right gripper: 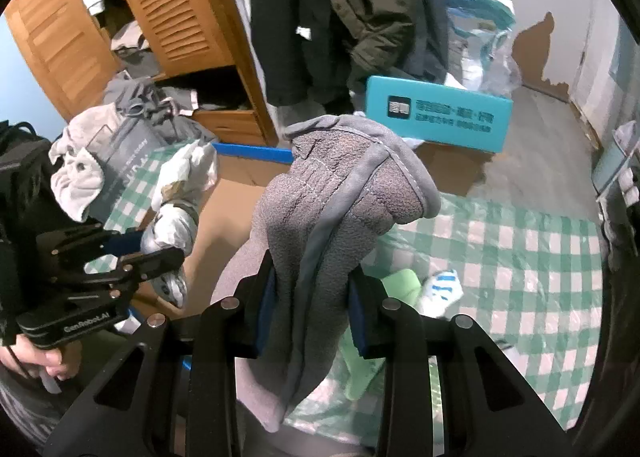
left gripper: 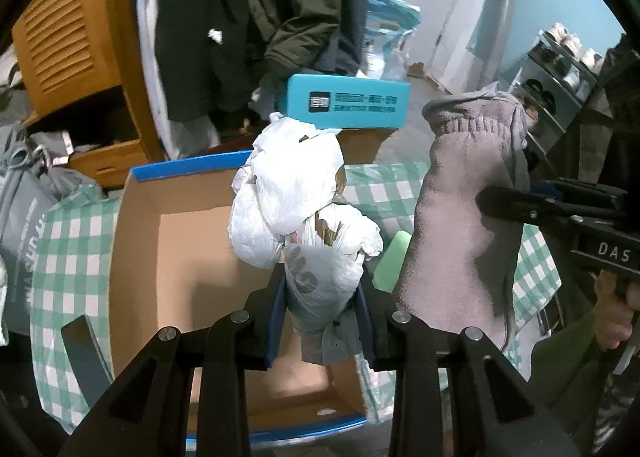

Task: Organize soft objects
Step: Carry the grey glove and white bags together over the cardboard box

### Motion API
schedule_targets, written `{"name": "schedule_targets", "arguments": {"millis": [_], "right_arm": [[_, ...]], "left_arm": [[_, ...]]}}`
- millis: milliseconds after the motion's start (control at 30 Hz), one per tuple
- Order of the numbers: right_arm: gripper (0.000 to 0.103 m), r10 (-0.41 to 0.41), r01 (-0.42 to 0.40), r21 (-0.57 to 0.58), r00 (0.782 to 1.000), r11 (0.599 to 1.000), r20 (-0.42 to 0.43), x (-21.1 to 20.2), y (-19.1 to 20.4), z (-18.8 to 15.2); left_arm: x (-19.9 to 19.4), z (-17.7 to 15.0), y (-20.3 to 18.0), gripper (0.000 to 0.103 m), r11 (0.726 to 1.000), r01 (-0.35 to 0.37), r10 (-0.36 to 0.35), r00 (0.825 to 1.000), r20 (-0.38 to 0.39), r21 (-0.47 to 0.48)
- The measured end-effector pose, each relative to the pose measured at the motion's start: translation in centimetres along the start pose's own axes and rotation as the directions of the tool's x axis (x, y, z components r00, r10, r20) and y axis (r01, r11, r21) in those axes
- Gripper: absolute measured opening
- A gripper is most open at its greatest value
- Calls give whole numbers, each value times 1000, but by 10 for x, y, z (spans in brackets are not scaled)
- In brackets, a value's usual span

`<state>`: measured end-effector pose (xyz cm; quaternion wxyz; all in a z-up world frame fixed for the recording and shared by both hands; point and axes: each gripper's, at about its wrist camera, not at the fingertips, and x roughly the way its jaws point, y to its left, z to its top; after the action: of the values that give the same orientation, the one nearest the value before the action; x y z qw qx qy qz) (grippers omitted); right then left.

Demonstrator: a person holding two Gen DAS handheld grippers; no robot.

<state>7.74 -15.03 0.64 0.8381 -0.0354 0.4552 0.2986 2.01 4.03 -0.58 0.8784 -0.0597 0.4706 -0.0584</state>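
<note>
My left gripper (left gripper: 322, 289) is shut on a crumpled white plastic bag (left gripper: 296, 197) and holds it above an open cardboard box (left gripper: 160, 257). The bag also shows in the right wrist view (right gripper: 176, 213). My right gripper (right gripper: 310, 297) is shut on a grey fleece glove (right gripper: 336, 193) and holds it upright to the right of the box. The glove shows in the left wrist view (left gripper: 460, 217) beside the bag. A green soft item (right gripper: 400, 283) and a white and blue sock (right gripper: 440, 289) lie on the checked cloth under the glove.
A green checked cloth (right gripper: 520, 257) covers the surface. A teal box (left gripper: 348, 105) stands behind the cardboard box. A wooden louvred cabinet (right gripper: 172, 5), hanging dark coats (left gripper: 240, 17) and a grey bag (left gripper: 24, 225) are behind and to the left. A shoe rack (left gripper: 560, 69) is far right.
</note>
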Motion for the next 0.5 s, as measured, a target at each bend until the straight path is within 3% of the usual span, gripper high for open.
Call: {"name": "schedule_targets", "arguments": {"millis": [500], "right_arm": [[31,50,-53,-71,998,996,-42,32,62,24]], "left_arm": [[-9,-15,52,32,996,-44,45,999,6,-77]]}}
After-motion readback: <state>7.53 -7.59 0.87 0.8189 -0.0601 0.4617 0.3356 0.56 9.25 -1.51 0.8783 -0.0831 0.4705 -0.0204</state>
